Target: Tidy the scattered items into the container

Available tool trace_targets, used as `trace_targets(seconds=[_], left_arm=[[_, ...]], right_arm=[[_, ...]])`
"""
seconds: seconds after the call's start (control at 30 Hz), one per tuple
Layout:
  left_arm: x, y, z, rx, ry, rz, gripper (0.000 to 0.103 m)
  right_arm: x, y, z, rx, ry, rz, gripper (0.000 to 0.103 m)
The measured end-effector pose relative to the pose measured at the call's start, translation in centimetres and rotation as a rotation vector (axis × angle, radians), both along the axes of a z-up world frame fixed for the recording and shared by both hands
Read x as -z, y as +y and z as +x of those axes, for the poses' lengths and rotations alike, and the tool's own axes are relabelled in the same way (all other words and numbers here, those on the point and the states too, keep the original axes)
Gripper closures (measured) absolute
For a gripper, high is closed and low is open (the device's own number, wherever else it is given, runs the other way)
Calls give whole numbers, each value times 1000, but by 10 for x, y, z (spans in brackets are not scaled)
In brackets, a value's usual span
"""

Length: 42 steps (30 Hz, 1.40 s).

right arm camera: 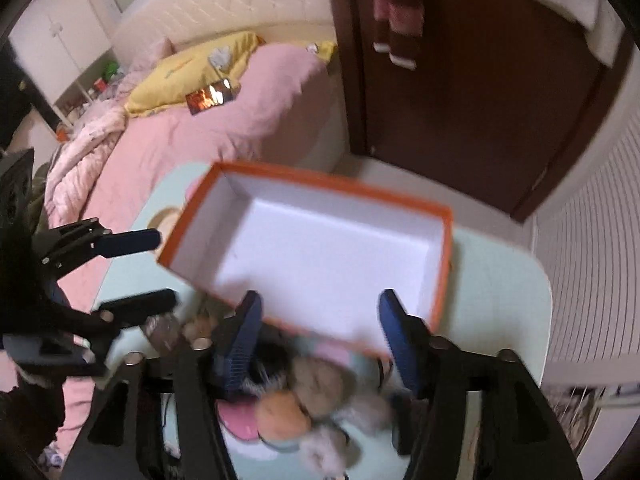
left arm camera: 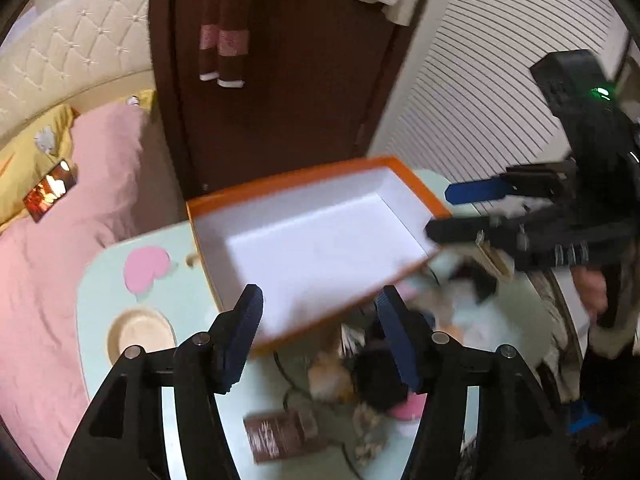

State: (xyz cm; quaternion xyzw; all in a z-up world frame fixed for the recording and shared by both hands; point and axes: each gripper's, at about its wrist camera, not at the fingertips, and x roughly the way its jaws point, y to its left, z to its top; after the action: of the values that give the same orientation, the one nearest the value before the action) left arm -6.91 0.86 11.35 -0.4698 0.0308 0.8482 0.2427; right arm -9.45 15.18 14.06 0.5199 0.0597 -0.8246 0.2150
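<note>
An orange box [left arm camera: 320, 240] [right arm camera: 332, 256] with a white, empty inside lies on the pale green table [left arm camera: 96, 280]; its near edge lies over a blurred pile. The pile holds a black fuzzy item [left arm camera: 376, 372], an orange-tan puff [left arm camera: 328, 376] [right arm camera: 282, 416], a pink piece [left arm camera: 404, 410] [right arm camera: 240, 420] and a brown patterned packet [left arm camera: 280, 436]. My left gripper [left arm camera: 320, 312] [right arm camera: 166, 270] hangs open above the box's near edge, gripping nothing. My right gripper [right arm camera: 320, 308] [left arm camera: 452, 212] is open too, at the box's right side, with nothing between its fingers.
A bed with a pink cover [left arm camera: 48, 260] lies left of the table. Behind the box stands a dark brown door [left arm camera: 300, 100] with a striped scarf [left arm camera: 224, 28] hanging on it. A white slatted wall [left arm camera: 500, 100] is at the right. A hand [left arm camera: 592, 288] holds the right gripper.
</note>
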Motion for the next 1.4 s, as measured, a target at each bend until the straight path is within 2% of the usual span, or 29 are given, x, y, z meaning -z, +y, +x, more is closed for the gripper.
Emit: trace_targets(seconds=[0.17, 0.33, 0.63, 0.8, 1.0, 1.13, 1.2, 1.3, 1.4], left_arm=[[8, 7, -17, -15, -50, -23, 42], [14, 5, -24, -29, -73, -19, 42], [16, 2, -25, -37, -80, 6, 43], [5, -10, -18, -81, -38, 40, 43], [-24, -25, 7, -119, 30, 59, 43], [-28, -28, 36, -149, 70, 47, 42], [-25, -31, 56, -170, 90, 68, 42], [-13, -37, 82, -186, 74, 103, 42], [5, -40, 112, -226, 96, 75, 42]], right_arm=[[23, -20, -15, -20, -33, 65, 40], [34, -21, -18, -32, -54, 89, 40], [35, -20, -21, -33, -49, 94, 40], [22, -20, -11, -45, -17, 48, 40], [-6, -20, 13, -53, 57, 12, 40], [-14, -14, 40, -60, 96, -49, 40], [-13, -12, 56, -71, 99, -91, 40], [-5, -6, 83, -71, 114, -134, 40], [3, 6, 110, -43, 126, -175, 39]])
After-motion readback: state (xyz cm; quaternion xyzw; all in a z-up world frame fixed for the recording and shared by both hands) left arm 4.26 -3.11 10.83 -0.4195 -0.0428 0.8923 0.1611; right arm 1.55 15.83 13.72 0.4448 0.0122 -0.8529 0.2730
